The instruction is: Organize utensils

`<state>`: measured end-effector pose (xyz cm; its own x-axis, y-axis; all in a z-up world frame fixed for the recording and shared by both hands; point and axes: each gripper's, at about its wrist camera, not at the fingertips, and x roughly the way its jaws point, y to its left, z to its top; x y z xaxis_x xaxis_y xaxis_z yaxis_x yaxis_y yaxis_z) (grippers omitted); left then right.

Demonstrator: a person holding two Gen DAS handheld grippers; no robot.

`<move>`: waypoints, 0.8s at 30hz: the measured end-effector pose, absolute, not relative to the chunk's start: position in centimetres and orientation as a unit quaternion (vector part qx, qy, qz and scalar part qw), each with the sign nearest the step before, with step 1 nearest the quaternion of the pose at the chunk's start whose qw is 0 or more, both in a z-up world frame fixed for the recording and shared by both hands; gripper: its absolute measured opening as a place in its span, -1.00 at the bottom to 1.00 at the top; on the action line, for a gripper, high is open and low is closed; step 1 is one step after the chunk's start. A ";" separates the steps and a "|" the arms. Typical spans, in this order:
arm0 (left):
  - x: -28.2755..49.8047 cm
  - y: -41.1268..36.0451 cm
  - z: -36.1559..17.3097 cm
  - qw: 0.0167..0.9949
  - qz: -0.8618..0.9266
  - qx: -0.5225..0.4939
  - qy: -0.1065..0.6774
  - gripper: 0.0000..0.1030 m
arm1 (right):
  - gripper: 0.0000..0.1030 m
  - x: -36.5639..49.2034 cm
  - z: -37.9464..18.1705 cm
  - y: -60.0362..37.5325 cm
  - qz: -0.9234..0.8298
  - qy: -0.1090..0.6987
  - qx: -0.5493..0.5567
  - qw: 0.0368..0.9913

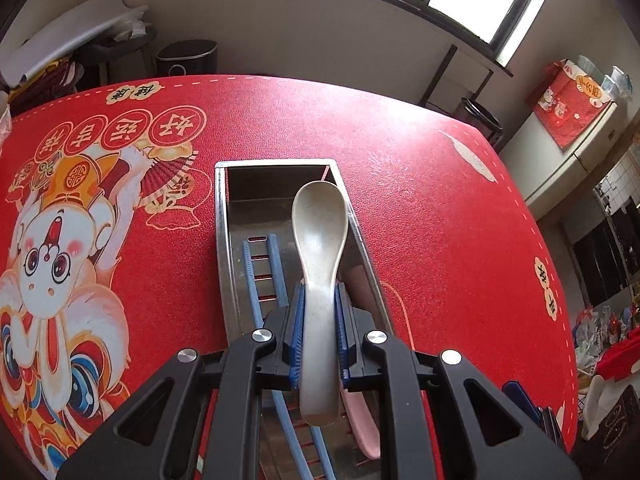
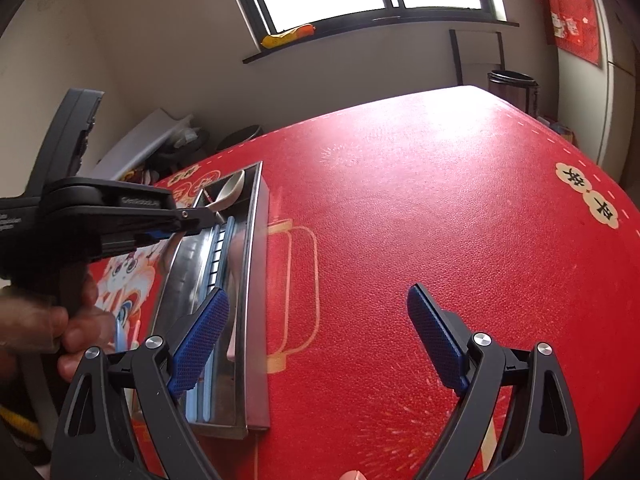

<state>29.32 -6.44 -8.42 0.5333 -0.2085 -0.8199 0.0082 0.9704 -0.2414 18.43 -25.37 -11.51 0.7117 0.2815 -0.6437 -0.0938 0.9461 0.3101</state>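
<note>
My left gripper (image 1: 319,320) is shut on the handle of a beige spoon (image 1: 319,232) and holds it above a long steel utensil tray (image 1: 219,216), bowl pointing to the far end. In the tray lie two blue chopsticks (image 1: 250,276) and a pink spoon (image 1: 360,420). In the right wrist view the tray (image 2: 256,280) lies left of my right gripper (image 2: 320,332), which is open and empty above the red mat. The left gripper (image 2: 200,216) with the beige spoon (image 2: 230,190) shows over the tray's far part.
The table is covered by a red mat (image 1: 420,200) with a cartoon print at the left (image 1: 60,260). A bin (image 2: 510,90) and a chair (image 2: 476,56) stand beyond the table's far edge. A pink object (image 2: 352,475) peeks in at the bottom edge.
</note>
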 end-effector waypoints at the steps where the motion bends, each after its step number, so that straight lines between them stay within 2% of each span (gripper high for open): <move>1: 29.7 -6.6 -8.6 0.869 -0.059 -0.100 0.480 -0.73 | 0.70 18.6 -11.7 -25.3 0.100 0.370 0.127 0.915; 9: 31.6 -7.0 -10.3 0.863 -0.046 -0.087 0.496 -0.71 | 0.70 18.9 -12.1 -25.0 0.105 0.382 0.129 0.909; 11: 31.7 -7.0 -10.1 0.866 -0.049 -0.086 0.491 -0.62 | 0.70 18.9 -12.4 -25.0 0.104 0.387 0.128 0.907; 13: 31.5 -6.7 -9.5 0.870 -0.055 -0.088 0.482 -0.41 | 0.70 19.0 -12.6 -25.0 0.104 0.392 0.131 0.905; 17: 29.9 -6.2 -7.0 0.886 -0.081 -0.074 0.450 -0.27 | 0.70 19.0 -12.5 -25.0 0.111 0.387 0.134 0.906; 20: 27.3 -5.4 -4.6 0.903 -0.109 -0.055 0.411 0.04 | 0.70 18.7 -12.3 -24.7 0.117 0.381 0.128 0.908; 24: 22.3 -3.2 -2.7 0.921 -0.138 -0.028 0.363 0.11 | 0.70 17.9 -11.8 -24.0 0.129 0.367 0.115 0.914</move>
<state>22.25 -3.20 -2.71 0.6989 -0.2746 -0.6604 0.2339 0.9603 -0.1518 17.86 -24.02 -11.82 0.6970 0.3201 -0.6417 -0.1507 0.9403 0.3053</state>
